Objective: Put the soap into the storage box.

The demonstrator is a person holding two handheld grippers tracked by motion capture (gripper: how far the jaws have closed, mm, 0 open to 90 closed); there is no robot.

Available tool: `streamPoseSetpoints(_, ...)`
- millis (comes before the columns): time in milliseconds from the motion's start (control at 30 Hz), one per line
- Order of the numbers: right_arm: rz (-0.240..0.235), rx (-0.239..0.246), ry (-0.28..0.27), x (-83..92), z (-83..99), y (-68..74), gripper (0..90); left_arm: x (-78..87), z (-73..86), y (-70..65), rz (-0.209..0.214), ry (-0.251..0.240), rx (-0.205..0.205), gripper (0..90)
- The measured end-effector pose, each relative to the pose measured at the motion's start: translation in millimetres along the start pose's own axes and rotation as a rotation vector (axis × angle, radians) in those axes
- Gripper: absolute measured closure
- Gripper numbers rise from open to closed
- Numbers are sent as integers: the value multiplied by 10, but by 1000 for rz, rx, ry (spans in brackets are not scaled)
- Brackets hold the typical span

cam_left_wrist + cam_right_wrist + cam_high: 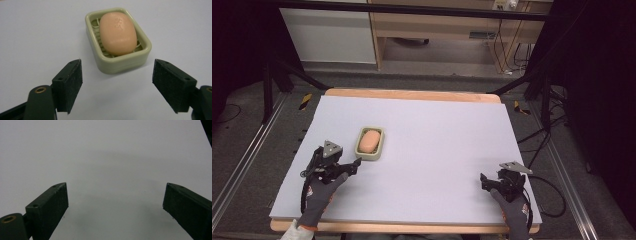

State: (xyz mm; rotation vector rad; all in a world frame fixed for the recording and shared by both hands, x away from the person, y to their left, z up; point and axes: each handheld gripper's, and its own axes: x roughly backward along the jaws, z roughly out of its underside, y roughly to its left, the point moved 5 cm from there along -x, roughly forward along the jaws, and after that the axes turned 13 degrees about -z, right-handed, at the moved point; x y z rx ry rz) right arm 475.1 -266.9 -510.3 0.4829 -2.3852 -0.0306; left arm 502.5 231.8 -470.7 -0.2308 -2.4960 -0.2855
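Two grippers, both mine, both empty. Left gripper [343,168] sits low at the left of the worktop [437,150], jaws spread wide and pointed at the soap dish [371,144]. In the left gripper view the dish [117,53] lies just ahead of the jaws, centred on the gap between them, not touching either pad. Soap [118,33]: peach-coloured oval bar, lying flat inside the pale green dish on its ribbed insert. In the high view the soap [369,141] and dish are left of centre on the worktop, close to the left gripper's tips.

Right gripper [492,184] is near the front right corner of the worktop, well apart from the dish. Jaws wide open here too, nothing between them; right gripper view has bare grey-white surface [107,170] ahead. Gloved hands hold both grippers from the near edge.
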Motion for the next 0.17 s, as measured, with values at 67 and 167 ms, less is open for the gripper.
streamPoseSetpoints(67,0,-2,-4,10,-2,-3,66,-4,41,23,-10,3,7,233)
streamPoseSetpoints(167,0,1,-7,31,-3,-4,66,-16,118,66,-26,23,2,234)
